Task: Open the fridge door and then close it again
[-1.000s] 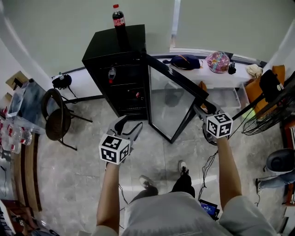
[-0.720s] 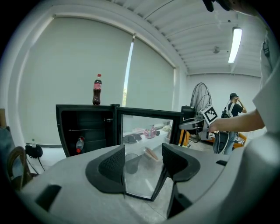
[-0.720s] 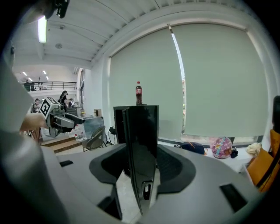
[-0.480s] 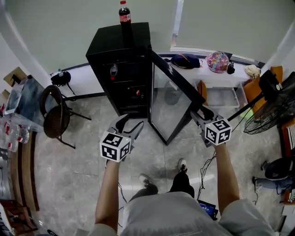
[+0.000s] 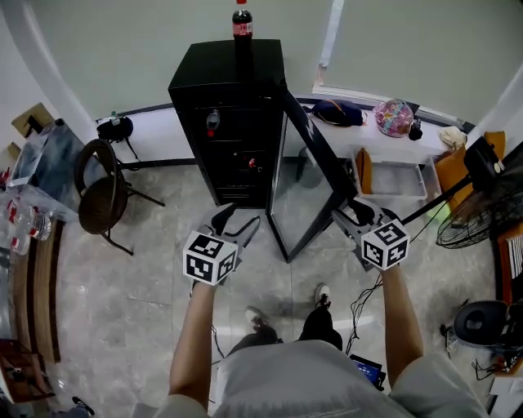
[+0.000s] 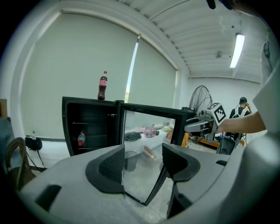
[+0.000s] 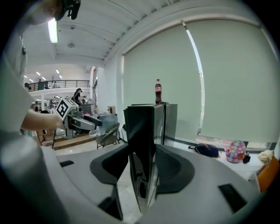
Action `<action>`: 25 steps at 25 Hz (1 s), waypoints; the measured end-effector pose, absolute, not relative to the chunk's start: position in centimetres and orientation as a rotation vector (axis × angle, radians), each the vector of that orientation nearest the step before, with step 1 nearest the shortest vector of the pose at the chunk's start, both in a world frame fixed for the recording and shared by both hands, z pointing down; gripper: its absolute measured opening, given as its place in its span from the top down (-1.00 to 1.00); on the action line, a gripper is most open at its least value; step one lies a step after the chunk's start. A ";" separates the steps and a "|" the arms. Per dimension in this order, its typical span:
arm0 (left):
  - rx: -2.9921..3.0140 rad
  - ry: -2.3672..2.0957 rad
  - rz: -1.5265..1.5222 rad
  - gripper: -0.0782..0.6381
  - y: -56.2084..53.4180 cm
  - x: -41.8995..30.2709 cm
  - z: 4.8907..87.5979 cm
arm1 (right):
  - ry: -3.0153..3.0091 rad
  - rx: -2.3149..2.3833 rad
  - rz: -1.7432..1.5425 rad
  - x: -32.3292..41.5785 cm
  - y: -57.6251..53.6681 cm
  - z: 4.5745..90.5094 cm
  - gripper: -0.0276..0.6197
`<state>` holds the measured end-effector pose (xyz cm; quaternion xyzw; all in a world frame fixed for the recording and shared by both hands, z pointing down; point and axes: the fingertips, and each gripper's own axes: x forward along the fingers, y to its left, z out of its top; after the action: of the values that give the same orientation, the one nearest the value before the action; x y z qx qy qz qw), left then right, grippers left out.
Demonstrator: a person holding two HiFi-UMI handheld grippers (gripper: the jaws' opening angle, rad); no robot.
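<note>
The fridge (image 5: 233,90) stood with its back to the wall, and its fridge door (image 5: 304,175) hung partly open, its free edge reaching out over the floor (image 5: 147,277) in front of the fridge's right side. The right claw (image 5: 347,211) was clenched on that free edge, the door's rim filling the gap between its pads; its jaws had just been closing further on it. The left claw (image 5: 239,216) hovered released in front of the fridge's open cavity, with nothing between its jaws. Bare floor lay open in front of the fridge; a chair (image 5: 102,196) stood well off to the fridge's left, and a low ledge (image 5: 392,143) with bags ran along the wall to the fridge's right. A cola bottle (image 5: 242,24) stood upright on the fridge's top. Compared with a second before, the door had swung nearer the fridge, narrowing its angle, and the right claw had travelled with it toward the fridge front.
</note>
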<state>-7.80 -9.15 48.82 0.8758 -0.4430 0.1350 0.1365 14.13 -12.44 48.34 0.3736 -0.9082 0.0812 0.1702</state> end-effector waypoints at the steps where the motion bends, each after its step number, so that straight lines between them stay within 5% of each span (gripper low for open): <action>1: 2.527 -1.289 0.389 0.04 -9.0 -8.3 48.9 | -2.587 1.044 0.230 13.7 -12.3 48.3 0.34; 25: 2.479 -1.323 0.391 0.04 -6.6 -11.2 50.4 | -2.725 0.616 0.189 0.2 -9.0 47.9 0.60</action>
<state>-11.18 -6.62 50.43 0.8637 -0.4609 0.1362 0.1515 0.21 -8.98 47.91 0.2168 -0.9590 0.0664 0.1700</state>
